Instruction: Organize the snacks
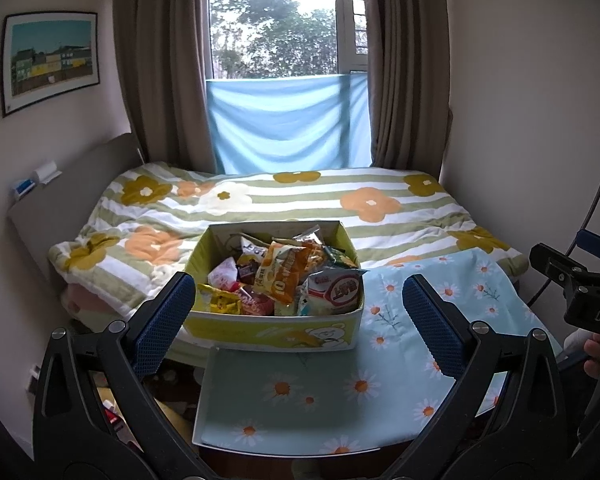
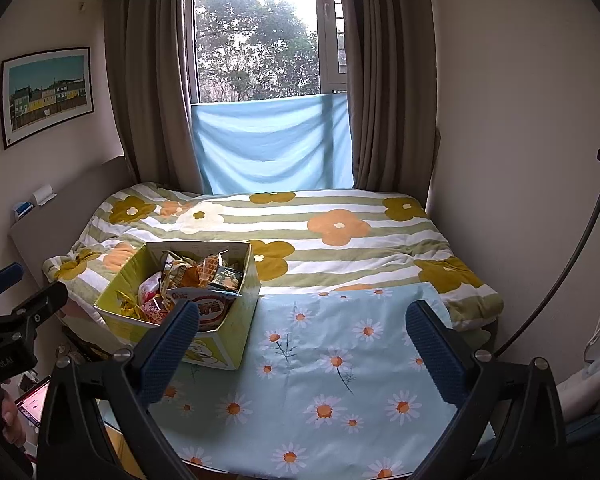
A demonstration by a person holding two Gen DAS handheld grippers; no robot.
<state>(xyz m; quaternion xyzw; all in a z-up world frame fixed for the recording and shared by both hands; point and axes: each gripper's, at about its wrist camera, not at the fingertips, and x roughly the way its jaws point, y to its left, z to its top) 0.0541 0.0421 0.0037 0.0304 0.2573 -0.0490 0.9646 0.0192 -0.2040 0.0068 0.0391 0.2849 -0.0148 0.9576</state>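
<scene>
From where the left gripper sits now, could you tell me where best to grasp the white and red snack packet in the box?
Probably pinch the white and red packet by its raised upper edge, coming from above: it lies atop the pile against the box's near right corner.

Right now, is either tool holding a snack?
No, the left tool and right tool both stand open and empty; snacks sit in the box.

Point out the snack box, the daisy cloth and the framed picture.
snack box [image 1: 274,330]: left wrist view, front wall.
daisy cloth [image 2: 340,360]: right wrist view, bare middle.
framed picture [image 1: 50,60]: left wrist view, centre of the print.
</scene>
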